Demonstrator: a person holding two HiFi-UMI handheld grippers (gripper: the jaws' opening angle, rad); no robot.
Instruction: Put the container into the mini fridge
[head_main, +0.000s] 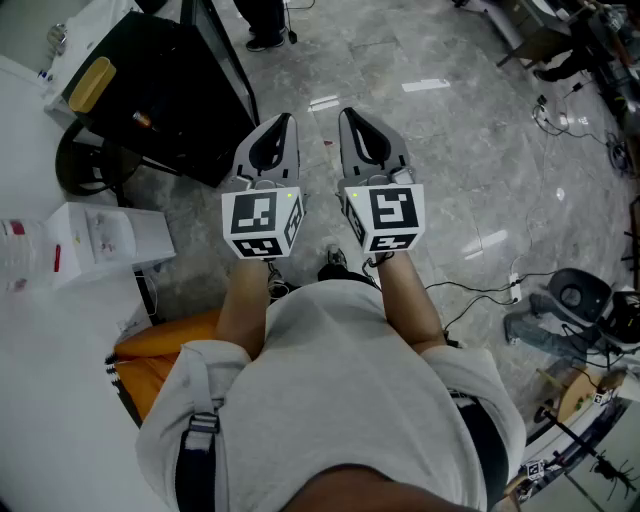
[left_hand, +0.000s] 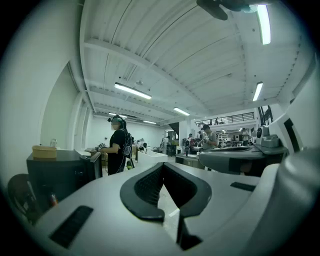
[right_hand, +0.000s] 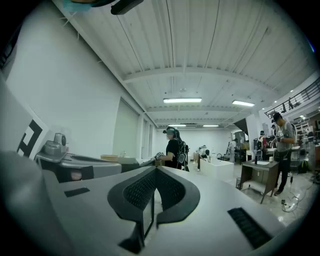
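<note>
Beyond the person's shirt (head_main: 330, 380), left gripper (head_main: 286, 121) and right gripper (head_main: 348, 115) are both pressed together, empty. Well apart from them, a tan round container (head_main: 90, 82) sits atop the black mini fridge (head_main: 170, 110). It is probably light and stiff, best pinched at its rim.

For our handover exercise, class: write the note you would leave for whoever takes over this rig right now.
Left claw: shut, empty.
Right claw: shut, empty. Both are held side by side above the grey floor.
Tan round container: on top of what looks like the black box-shaped mini fridge, ahead and to the left.
Done: nothing yet.
Left: grasp the container, open the fridge if needed, and put it inside.
</note>
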